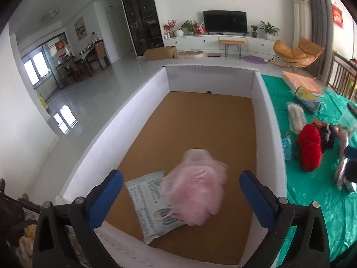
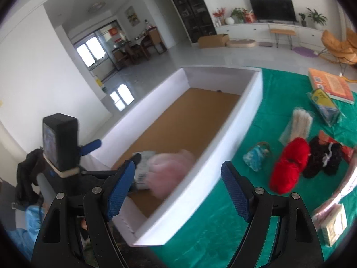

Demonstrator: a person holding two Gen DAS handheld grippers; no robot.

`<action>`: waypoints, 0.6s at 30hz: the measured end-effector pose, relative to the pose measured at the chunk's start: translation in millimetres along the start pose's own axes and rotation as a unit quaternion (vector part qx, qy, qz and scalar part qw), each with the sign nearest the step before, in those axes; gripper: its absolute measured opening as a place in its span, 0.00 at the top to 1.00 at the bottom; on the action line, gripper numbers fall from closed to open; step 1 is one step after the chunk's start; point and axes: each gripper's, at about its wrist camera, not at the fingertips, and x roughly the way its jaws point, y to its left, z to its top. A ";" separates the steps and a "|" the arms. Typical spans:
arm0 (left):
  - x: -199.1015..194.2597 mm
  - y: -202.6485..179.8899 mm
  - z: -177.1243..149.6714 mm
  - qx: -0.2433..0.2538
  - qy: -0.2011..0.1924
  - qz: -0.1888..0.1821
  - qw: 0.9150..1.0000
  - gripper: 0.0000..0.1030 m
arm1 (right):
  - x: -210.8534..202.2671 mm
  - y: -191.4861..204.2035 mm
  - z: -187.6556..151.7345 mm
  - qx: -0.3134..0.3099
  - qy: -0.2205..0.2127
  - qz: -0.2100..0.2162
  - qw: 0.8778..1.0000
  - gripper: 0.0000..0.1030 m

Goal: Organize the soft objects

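Pink mesh puff (image 1: 196, 185) lies blurred inside the white-walled box (image 1: 93, 147), low on its brown floor and partly over a grey printed packet (image 1: 145, 203) near the box's close end. Both sit in front of the left gripper (image 1: 180, 198), whose blue-padded jaws stand wide apart with nothing pressed between them. From the right wrist view the same puff (image 2: 169, 169) shows inside the box (image 2: 200, 174), and the right gripper (image 2: 176, 189) hangs over the box's near corner, its jaws likewise spread and clamped on nothing. Beside the box, green cloth (image 2: 223, 223) covers the counter, and on it rest a red yarn ball (image 2: 290, 165), a black fuzzy bundle (image 2: 323, 158), a small teal pouch (image 2: 256, 156), a clear bag of cream strands (image 2: 296, 125), a yellow-and-blue packet (image 2: 323, 105) and an orange book (image 2: 330, 84). The left gripper's camera block (image 2: 60, 143) shows at the left edge of the right wrist view.
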 end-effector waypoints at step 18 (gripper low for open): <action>-32.7 -223.7 -53.8 0.172 0.047 -0.217 0.960 0.00 | -142.6 -282.4 -161.8 0.366 -0.149 -0.377 0.838 0.19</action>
